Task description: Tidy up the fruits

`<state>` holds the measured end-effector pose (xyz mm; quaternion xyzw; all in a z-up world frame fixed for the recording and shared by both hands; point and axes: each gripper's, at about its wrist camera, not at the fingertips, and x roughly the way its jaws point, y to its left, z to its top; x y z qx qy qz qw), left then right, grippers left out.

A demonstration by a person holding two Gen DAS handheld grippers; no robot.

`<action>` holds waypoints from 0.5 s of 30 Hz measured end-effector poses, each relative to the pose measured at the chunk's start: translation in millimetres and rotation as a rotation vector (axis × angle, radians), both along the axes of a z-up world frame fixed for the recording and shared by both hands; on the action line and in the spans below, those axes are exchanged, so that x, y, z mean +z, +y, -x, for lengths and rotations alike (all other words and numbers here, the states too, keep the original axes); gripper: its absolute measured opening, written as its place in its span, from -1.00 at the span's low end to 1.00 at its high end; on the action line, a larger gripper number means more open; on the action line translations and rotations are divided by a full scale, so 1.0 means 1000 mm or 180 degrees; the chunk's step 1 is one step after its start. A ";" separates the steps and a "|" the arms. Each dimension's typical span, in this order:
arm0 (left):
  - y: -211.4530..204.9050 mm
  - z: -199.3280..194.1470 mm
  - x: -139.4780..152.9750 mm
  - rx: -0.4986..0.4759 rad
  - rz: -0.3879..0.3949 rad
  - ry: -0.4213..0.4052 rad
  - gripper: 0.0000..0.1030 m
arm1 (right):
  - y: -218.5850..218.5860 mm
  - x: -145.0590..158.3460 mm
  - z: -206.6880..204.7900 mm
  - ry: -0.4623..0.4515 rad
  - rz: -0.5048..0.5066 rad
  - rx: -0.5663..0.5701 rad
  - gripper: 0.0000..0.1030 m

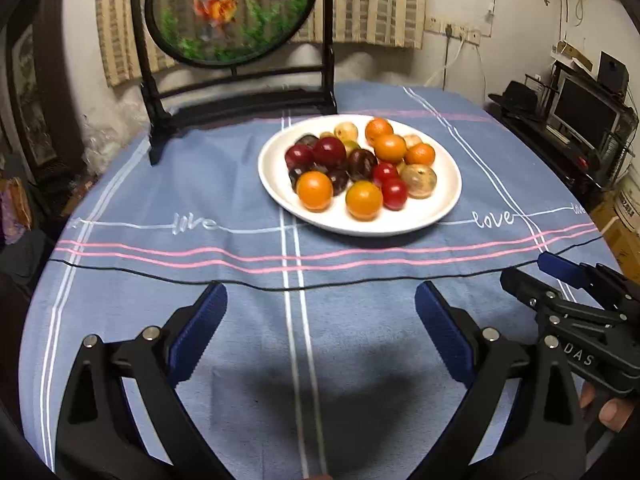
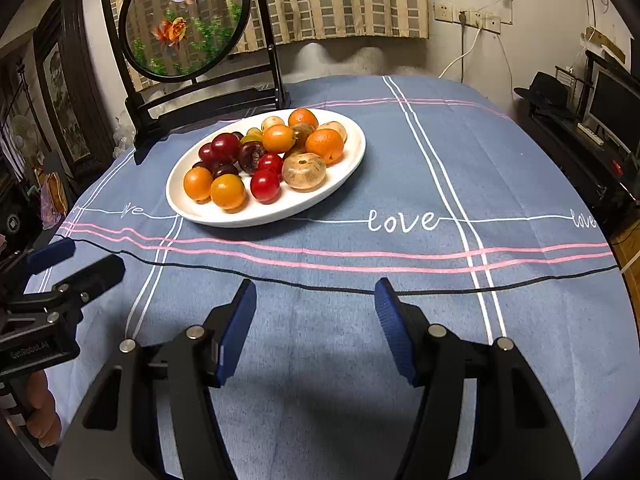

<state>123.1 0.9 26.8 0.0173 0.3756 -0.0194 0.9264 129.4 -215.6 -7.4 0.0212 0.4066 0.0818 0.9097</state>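
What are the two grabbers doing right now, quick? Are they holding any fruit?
Left gripper: open, holding nothing.
Right gripper: open, holding nothing.
All the fruit is on the white plate.

A blue tablecloth [image 2: 400, 168] with white and pink stripes covers the table; the word "love" [image 2: 402, 221] is stitched in white at about 3 o'clock from centre. A thin black cord [image 2: 320, 286] runs across the cloth from 9 to 3 o'clock. At 11 o'clock stands a round goldfish screen [image 2: 186, 20] in a black frame. Behind it, at 12 o'clock, hangs a checked curtain [image 2: 344, 0]. Wall sockets [image 2: 466, 16] sit at 1 o'clock, a monitor [image 2: 616, 104] at 2 o'clock.
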 end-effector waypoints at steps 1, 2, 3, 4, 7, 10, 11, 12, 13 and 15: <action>-0.001 0.002 0.001 -0.0002 -0.0031 -0.0029 0.88 | 0.000 -0.001 0.001 0.0005 0.0005 0.0000 0.20; -0.002 0.003 0.001 -0.0005 -0.0056 -0.0029 0.88 | 0.000 -0.002 0.001 0.0017 0.0005 0.0001 0.20; -0.003 0.005 0.000 -0.0033 -0.0022 -0.0002 0.88 | 0.000 -0.002 0.001 0.0027 0.0000 0.0002 0.20; -0.003 0.004 -0.001 -0.0065 0.0013 0.0024 0.88 | -0.001 -0.003 0.002 0.0038 -0.0004 0.0002 0.20; -0.006 0.005 -0.005 -0.0081 0.0002 0.0099 0.94 | -0.001 -0.005 0.004 0.0076 0.0003 0.0002 0.20; -0.004 0.003 -0.015 -0.0010 0.0049 0.0251 0.94 | 0.001 -0.009 0.008 0.0145 0.0023 -0.0006 0.20; -0.002 0.001 -0.019 0.0016 0.0089 0.0311 0.94 | 0.002 -0.012 0.010 0.0177 0.0047 0.0000 0.20; 0.000 0.001 -0.021 0.0041 0.0098 0.0338 0.94 | 0.003 -0.014 0.011 0.0202 0.0069 0.0008 0.20; 0.001 0.001 -0.024 0.0067 0.0091 0.0358 0.94 | 0.005 -0.016 0.012 0.0227 0.0095 0.0012 0.20; 0.003 0.001 -0.032 0.0093 0.0057 0.0402 0.94 | 0.007 -0.022 0.016 0.0292 0.0139 0.0009 0.20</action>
